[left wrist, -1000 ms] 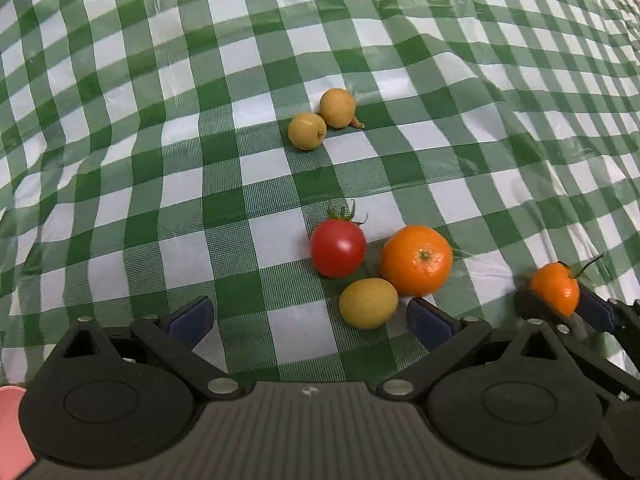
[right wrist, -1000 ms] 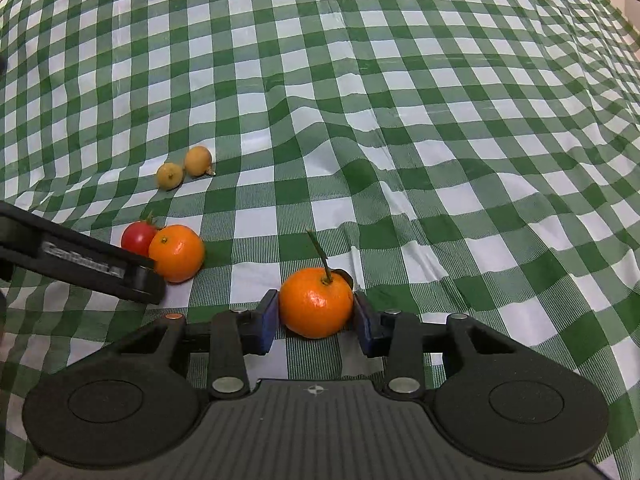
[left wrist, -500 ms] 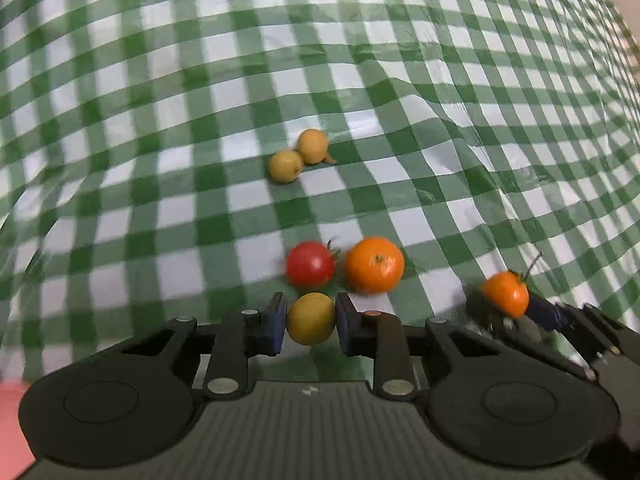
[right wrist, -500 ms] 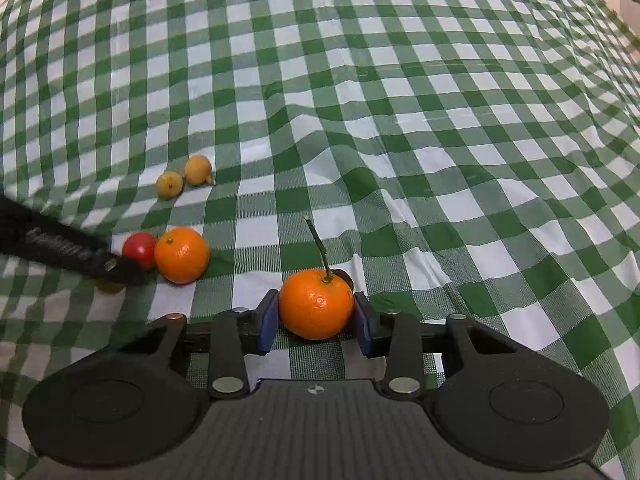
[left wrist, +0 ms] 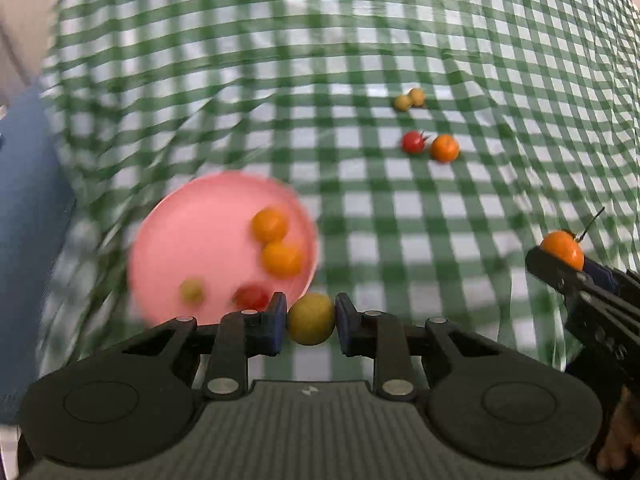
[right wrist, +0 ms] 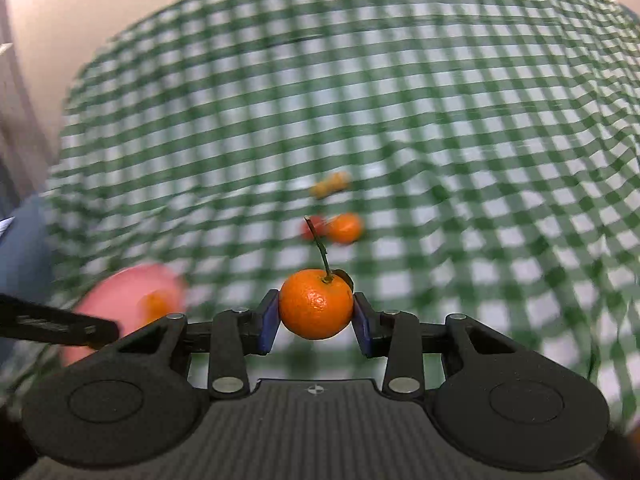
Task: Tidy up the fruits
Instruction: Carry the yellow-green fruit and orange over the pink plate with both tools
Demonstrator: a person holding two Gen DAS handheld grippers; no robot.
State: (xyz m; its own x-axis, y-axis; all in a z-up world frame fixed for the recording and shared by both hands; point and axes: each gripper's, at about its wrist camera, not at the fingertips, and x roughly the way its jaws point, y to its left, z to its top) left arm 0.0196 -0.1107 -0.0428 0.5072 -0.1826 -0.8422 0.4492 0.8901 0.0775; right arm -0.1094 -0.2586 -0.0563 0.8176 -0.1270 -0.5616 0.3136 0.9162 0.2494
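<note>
1. The left gripper [left wrist: 311,325] has its fingers [left wrist: 275,322] clamped nearly shut on a small yellow-green fruit [left wrist: 311,324], pads pressing both sides, held up off the surface right at the near edge of the pink plate [left wrist: 192,236].
2. The right gripper [right wrist: 316,316] has its blue pads tight on a mandarin [right wrist: 316,304] with a long stem [right wrist: 318,248] sticking up. It's lifted too, and it shows off to the right in the left wrist view.
3. The plate already holds two orange fruits, a red one and a little greenish one, all fairly blurry, so take the details loosely.
4. Left out on the green checked cloth [left wrist: 400,208]: a tomato [left wrist: 413,142] touching another orange [left wrist: 444,148], plus two small yellowish fruits [left wrist: 409,100] further back.
5. Risks as I see them: both fruits are round and pinched at just two spots, so a quick swing could roll one out. Releasing from too high could send it bouncing off the plate or knocking the ones inside. With both grippers heading for the same plate, they could bump.
</note>
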